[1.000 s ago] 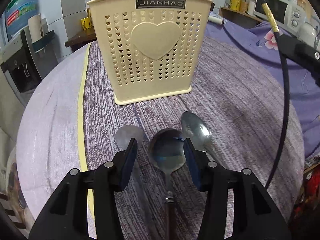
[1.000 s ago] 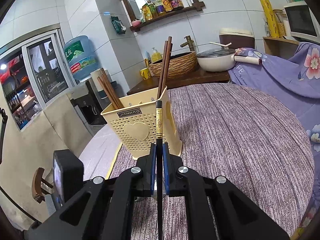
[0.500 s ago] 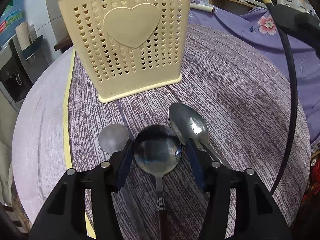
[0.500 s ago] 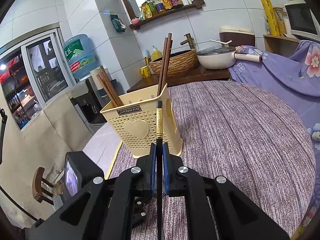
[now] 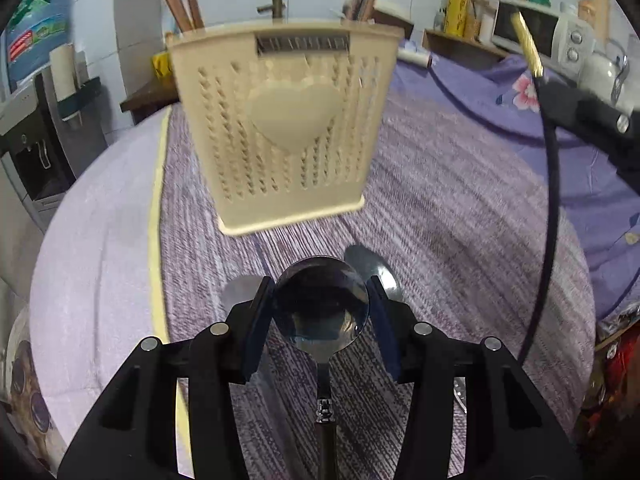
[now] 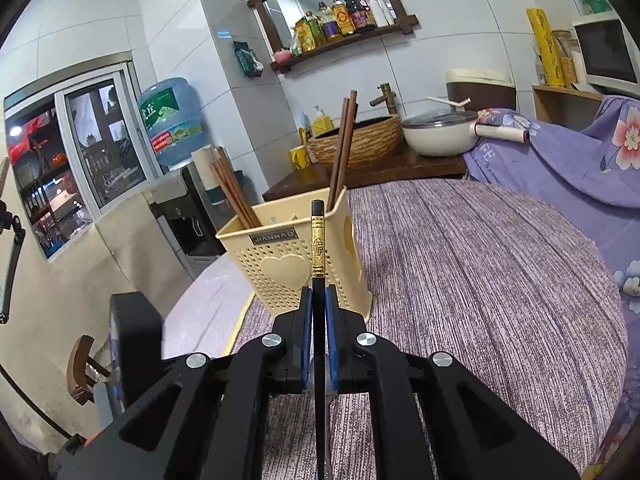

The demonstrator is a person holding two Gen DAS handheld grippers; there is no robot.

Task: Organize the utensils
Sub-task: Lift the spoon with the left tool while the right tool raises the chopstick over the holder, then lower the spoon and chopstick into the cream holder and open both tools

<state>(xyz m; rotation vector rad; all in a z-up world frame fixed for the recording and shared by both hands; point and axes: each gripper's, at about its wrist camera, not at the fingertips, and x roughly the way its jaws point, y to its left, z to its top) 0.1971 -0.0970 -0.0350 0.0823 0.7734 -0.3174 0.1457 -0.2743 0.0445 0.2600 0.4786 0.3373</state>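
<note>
My left gripper (image 5: 322,292) holds a round steel spoon (image 5: 322,312) by its bowl. The jaws are closing, the pads press on both rims, and the spoon is off the cloth. An oval spoon (image 5: 374,268) lies on the table just right of it, and a flat one (image 5: 240,288) just left. The cream heart-pattern holder (image 5: 284,128) stands ahead, with brown chopsticks (image 6: 236,196) inside. My right gripper (image 6: 319,300) is shut on a black chopstick (image 6: 318,240) with a gold band, pointing at the holder (image 6: 280,268). That chopstick (image 5: 550,200) also crosses the right of the left wrist view.
The round table carries a purple striped cloth (image 6: 480,280) with a pale bare strip (image 5: 100,240) on the left. Beyond it are a flowered purple cover (image 6: 580,160), a white pot (image 6: 440,136), a woven basket (image 6: 356,144) and a water dispenser (image 6: 172,120).
The left gripper dipped toward the table, closed on the round spoon's bowl and rose with it; the holder now sits higher in its view. The right gripper and chopstick held still.
</note>
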